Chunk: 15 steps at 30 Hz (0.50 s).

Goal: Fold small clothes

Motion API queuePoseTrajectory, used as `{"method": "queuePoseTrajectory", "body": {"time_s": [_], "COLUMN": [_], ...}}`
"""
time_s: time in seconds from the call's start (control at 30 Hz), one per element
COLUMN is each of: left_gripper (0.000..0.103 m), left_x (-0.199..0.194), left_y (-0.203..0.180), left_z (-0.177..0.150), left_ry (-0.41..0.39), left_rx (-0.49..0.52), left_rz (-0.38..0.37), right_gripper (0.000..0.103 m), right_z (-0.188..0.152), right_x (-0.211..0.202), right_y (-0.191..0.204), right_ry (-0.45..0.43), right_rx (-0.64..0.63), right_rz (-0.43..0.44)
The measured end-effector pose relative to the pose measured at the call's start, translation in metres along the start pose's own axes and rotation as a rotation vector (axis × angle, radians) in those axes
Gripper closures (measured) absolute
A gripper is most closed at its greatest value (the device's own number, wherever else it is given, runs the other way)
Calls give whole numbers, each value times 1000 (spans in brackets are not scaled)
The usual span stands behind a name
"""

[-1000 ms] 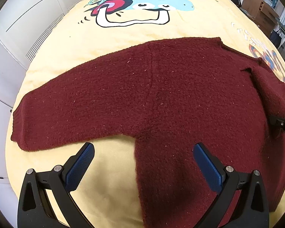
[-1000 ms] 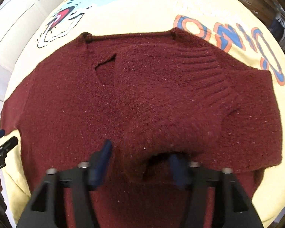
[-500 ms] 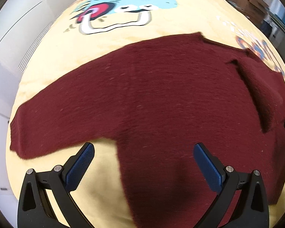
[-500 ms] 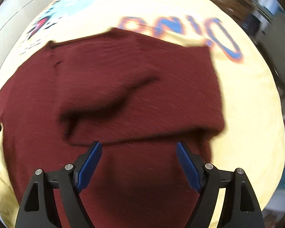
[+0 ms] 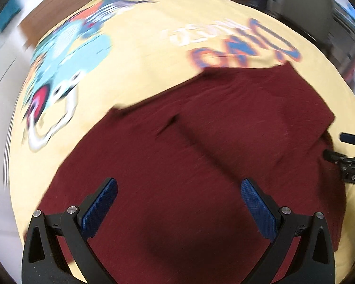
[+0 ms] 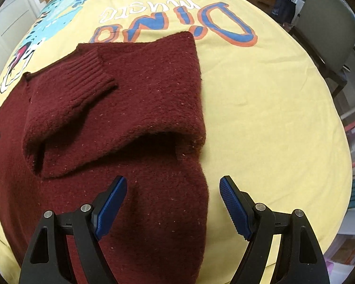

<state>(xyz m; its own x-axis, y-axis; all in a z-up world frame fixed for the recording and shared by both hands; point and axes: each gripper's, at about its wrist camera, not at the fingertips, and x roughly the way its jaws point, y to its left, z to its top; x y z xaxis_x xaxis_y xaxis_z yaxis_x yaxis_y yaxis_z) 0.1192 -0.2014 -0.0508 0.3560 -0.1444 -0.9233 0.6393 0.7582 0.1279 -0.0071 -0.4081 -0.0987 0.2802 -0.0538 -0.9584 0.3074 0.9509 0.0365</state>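
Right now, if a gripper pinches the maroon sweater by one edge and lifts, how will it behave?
The maroon sweater will probably drape and sag: the folded-over sleeve already slumps with a soft hollow under its fold. The fuzzy thick knit likely grips the blue pads well, not slippery. It looks bulky but probably light; a single-point lift may undo the fold.

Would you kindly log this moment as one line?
sweater: one sleeve folded over body | right tool: open, empty, above sweater edge | left tool: open, empty

Bare yellow sheet [image 6: 260, 108] right of the sweater [image 6: 135, 99]; chair [image 6: 329, 23] beyond.
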Motion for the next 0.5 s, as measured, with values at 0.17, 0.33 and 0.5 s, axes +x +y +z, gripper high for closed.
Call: {"method": "queuePoseTrajectory", "body": {"time_s": [0.17,0.33,0.5], "left_gripper": [1,1,8], "left_x": [23,54,89], "left_y": [-43,-77,-104], "left_z": [29,42,45], "left_ry": [32,86,146], "left_rx": [101,167,221], "left_rz": [-35,-47,-4], "right_gripper": [21,21,21], "right_z": [-2,-9,-14], "right_x": [3,5,10], "right_y": [-9,-22,-29], "right_ry": [0,3,15], "right_rx": [32,65,85], "right_rz": [21,42,53]}}
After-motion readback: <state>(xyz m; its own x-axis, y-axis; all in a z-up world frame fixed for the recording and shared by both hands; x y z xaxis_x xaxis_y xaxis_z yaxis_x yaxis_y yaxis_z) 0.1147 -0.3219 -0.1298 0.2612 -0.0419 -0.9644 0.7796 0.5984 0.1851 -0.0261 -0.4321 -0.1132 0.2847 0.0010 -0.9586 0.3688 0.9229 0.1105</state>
